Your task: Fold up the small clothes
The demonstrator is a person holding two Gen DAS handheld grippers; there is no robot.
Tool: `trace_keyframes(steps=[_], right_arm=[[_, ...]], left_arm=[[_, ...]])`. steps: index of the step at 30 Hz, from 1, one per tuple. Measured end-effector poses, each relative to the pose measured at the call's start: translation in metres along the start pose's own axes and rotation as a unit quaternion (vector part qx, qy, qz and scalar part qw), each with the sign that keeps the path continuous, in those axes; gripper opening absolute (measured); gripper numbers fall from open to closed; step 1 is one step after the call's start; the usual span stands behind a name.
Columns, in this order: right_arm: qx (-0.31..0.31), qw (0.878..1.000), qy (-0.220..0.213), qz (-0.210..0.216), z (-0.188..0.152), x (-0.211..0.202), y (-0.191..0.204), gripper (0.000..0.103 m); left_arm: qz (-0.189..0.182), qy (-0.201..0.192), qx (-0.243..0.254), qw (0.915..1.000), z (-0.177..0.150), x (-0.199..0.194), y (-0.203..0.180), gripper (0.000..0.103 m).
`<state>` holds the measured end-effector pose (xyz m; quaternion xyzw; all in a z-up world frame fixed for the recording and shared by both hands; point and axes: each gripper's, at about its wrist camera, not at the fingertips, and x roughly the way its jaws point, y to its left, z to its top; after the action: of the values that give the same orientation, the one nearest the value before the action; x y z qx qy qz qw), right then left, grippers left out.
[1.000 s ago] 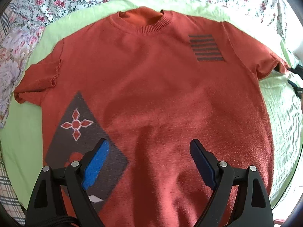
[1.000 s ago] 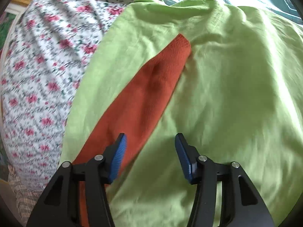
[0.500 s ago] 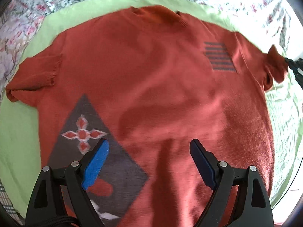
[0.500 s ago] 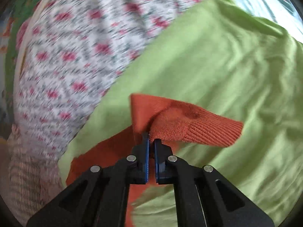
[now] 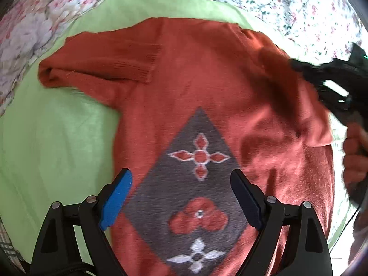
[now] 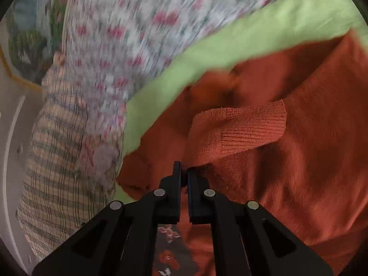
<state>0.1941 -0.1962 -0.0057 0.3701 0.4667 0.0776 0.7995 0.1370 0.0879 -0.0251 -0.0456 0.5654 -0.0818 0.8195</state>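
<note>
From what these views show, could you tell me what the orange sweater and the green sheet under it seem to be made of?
Orange sweater: apparently a soft knit, matte and slightly fuzzy; ribbed rows show on the sleeve cuff pinched in the right gripper.
Green sheet: probably thin woven cotton, smooth and matte, with fine creases.

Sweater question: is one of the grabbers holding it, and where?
Yes. The right gripper pinches the orange sweater by its ribbed sleeve cuff. The left gripper is open, holding nothing.
</note>
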Motion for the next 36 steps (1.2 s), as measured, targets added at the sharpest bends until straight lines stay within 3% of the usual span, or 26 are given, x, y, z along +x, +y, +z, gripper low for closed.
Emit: trace_keyframes(steps=[4, 8, 10, 12, 16, 21, 24, 26, 29, 33, 36], right_arm=[[-0.006, 0.999, 0.042, -0.005, -0.020, 0.055, 0.016, 0.007], [-0.002, 0.997, 0.078, -0.027, -0.028, 0.087, 0.017, 0.019], [0.009, 0.996, 0.086, -0.015, -0.030, 0.084, 0.011, 0.041], [0.010, 0.997, 0.072, 0.003, -0.031, 0.068, 0.010, 0.051], [0.017, 1.000, 0.025, -0.001, -0.024, 0.019, -0.004, 0.057], [0.056, 0.996, -0.020, -0.067, -0.020, -0.031, -0.055, 0.059], [0.083, 0.992, -0.026, -0.090, -0.023, -0.047, -0.085, 0.059], [0.092, 0.990, -0.026, -0.100, -0.026, -0.051, -0.098, 0.059], [0.105, 0.988, -0.024, -0.107, -0.030, -0.054, -0.114, 0.059], [0.107, 0.989, -0.021, -0.096, -0.033, -0.056, -0.125, 0.059], [0.093, 0.990, -0.015, -0.103, -0.033, -0.054, -0.125, 0.059]], left_arm=[[-0.006, -0.001, -0.005, 1.0000, 0.001, -0.003, 0.014, 0.088], [-0.015, 0.002, -0.001, 0.9999, 0.006, 0.002, 0.009, 0.088], [-0.025, 0.005, 0.005, 0.9997, 0.011, 0.007, -0.002, 0.088], [-0.036, 0.007, 0.013, 0.9992, 0.018, 0.013, -0.020, 0.088], [-0.047, 0.000, 0.043, 0.9980, 0.039, 0.030, -0.067, 0.088], [-0.004, -0.015, 0.066, 0.9977, 0.073, 0.067, -0.121, 0.088], [0.075, -0.025, 0.092, 0.9926, 0.088, 0.090, -0.140, 0.087], [0.122, -0.027, 0.090, 0.9881, 0.095, 0.098, -0.134, 0.086], [0.126, -0.027, 0.042, 0.9907, 0.097, 0.089, -0.097, 0.087], [0.079, -0.027, -0.024, 0.9962, 0.087, 0.067, -0.048, 0.091], [0.072, -0.036, -0.066, 0.9946, 0.075, 0.051, -0.024, 0.091]])
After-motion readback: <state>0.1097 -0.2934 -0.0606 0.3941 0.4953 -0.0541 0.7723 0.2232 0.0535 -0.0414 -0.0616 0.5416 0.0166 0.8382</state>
